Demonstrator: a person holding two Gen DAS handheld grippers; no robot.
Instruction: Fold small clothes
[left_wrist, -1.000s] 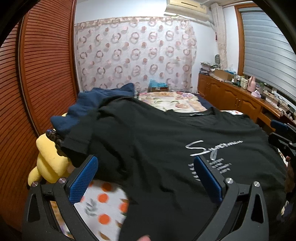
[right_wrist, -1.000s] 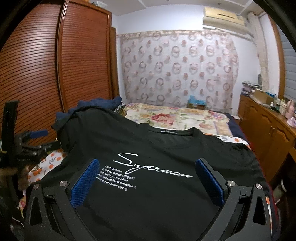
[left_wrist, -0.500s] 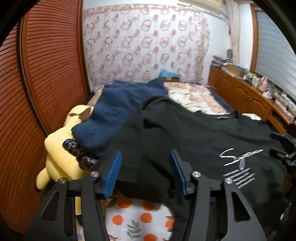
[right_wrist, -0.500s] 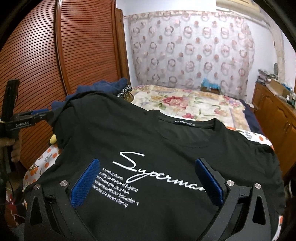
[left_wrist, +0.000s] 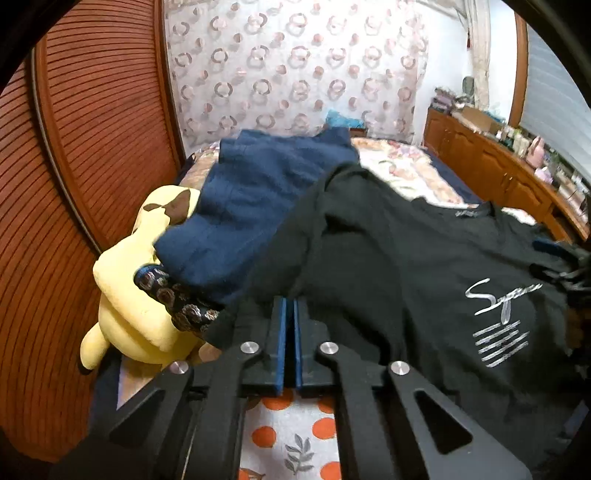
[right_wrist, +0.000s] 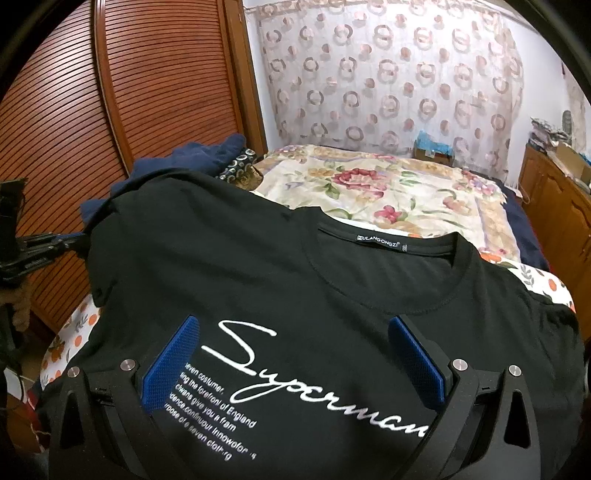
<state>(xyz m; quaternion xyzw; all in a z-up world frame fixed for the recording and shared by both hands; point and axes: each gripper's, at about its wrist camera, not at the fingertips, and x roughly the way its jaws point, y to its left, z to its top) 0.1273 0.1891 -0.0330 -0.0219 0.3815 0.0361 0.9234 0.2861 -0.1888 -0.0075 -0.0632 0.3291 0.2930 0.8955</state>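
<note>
The left gripper (left_wrist: 287, 306), its jaws just closed, appears clenched on the sleeve edge of a black "Superman" T-shirt (right_wrist: 295, 280) spread flat, print up, on an orange-dotted bedsheet (left_wrist: 291, 435). The right gripper (right_wrist: 291, 350) hovers released over the white lettering. Beyond lie a yellow plush toy (left_wrist: 125, 295), a navy garment (left_wrist: 251, 206) and a floral quilt (right_wrist: 388, 192).
</note>
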